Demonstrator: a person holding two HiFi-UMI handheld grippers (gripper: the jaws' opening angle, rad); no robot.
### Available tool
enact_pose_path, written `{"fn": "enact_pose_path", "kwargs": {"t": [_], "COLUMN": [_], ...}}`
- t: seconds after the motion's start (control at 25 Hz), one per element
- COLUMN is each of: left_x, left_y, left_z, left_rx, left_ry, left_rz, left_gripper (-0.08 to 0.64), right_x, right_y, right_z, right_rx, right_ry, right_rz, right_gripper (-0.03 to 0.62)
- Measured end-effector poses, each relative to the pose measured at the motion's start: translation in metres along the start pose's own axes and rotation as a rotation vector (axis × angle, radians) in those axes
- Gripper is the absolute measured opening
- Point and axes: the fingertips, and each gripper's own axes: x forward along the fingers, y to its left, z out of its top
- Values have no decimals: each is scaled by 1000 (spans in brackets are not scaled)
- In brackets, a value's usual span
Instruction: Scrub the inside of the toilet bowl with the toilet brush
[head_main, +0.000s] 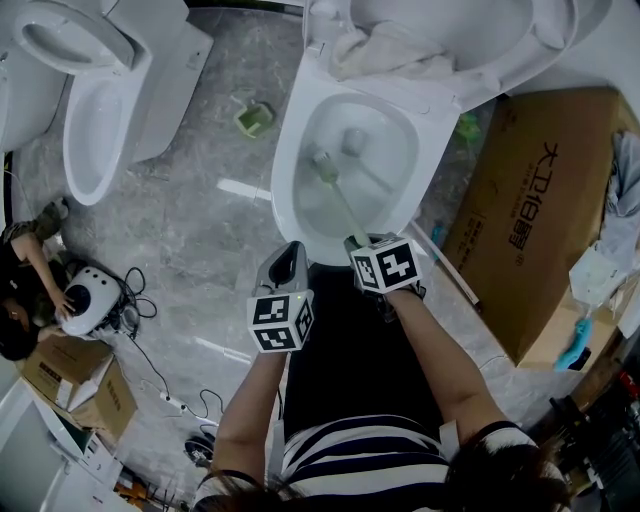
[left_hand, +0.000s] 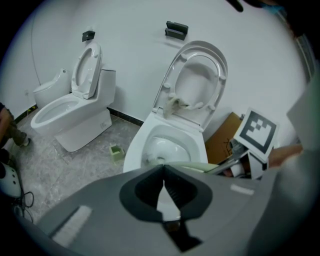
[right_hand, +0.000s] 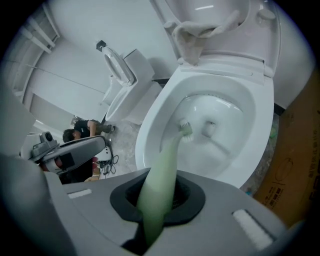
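The white toilet bowl (head_main: 300, 140) stands open in front of me, its lid raised. A pale green toilet brush (head_main: 322, 163) reaches into it, and its head (right_hand: 185, 130) rests against the bowl's left inner wall above the drain. My right gripper (head_main: 362, 242) hovers over the bowl's near rim, shut on the brush handle (right_hand: 159, 192). My left gripper (head_main: 290, 250) hangs just left of it at the near rim, jaws shut with nothing between them (left_hand: 164, 167). In the left gripper view the bowl (left_hand: 135, 150) lies just ahead.
A second toilet (head_main: 95, 110) stands at the left. A small green holder (head_main: 254, 118) sits on the floor between the two. A large cardboard box (head_main: 530, 210) leans at the right. A crouching person (head_main: 25, 290), a white device (head_main: 90, 298), cables and boxes (head_main: 80, 385) are at lower left.
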Motion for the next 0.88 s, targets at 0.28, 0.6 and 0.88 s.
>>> {"fn": "enact_pose_path", "kwargs": {"t": [0.28, 0.6, 0.88], "left_x": [4, 6, 6], "left_y": [-2, -1, -4], "left_z": [11, 23, 20], "left_rx": [1, -5, -7], "left_ry": [-16, -42, -45], "left_rz": [-3, 8, 6], "left_gripper": [0, 0, 0], "right_x": [-13, -21, -20], "right_y": [-12, -19, -26], "right_z": [15, 38, 52], "right_rx": [10, -63, -116], "right_ry": [-81, -121, -111], "right_rz": [-16, -61, -92], "right_gripper": [23, 23, 23]}}
